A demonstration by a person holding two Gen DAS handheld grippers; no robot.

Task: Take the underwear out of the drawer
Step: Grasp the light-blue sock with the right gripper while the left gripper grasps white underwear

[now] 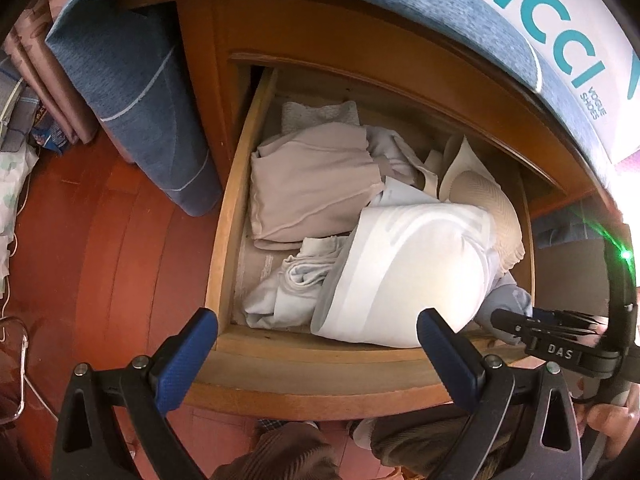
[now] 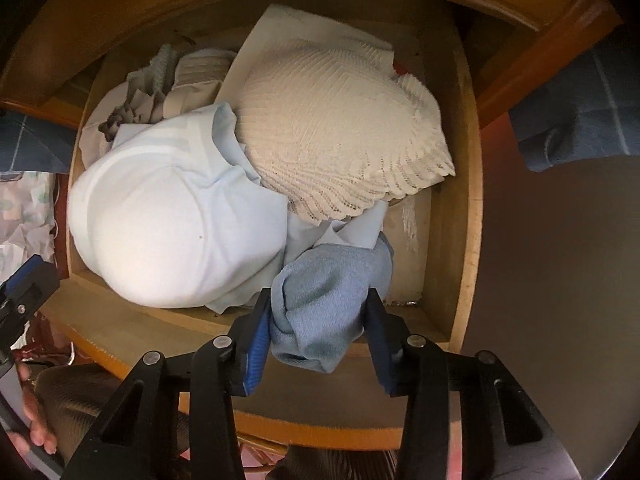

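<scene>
The wooden drawer (image 1: 228,220) stands pulled out and holds several pieces of underwear. A pale blue knit piece (image 2: 328,304) lies bunched at the drawer's front, and my right gripper (image 2: 318,298) is shut on it, pads pressing from both sides while it points straight down. Beside it sit a white padded garment (image 2: 160,220) and a cream lace one (image 2: 340,132). In the left wrist view my left gripper (image 1: 316,316) hangs open over the drawer's front edge, holding nothing. The white garment (image 1: 420,264) and a folded beige piece (image 1: 308,184) lie below it, and my right gripper (image 1: 500,320) shows at the right.
A blue cloth (image 1: 132,92) drapes over the cabinet top and down its left side. A white shoe box (image 1: 580,40) rests on top. Red-brown wooden floor (image 1: 100,220) lies to the left. A person's hand (image 2: 36,432) shows at the lower left.
</scene>
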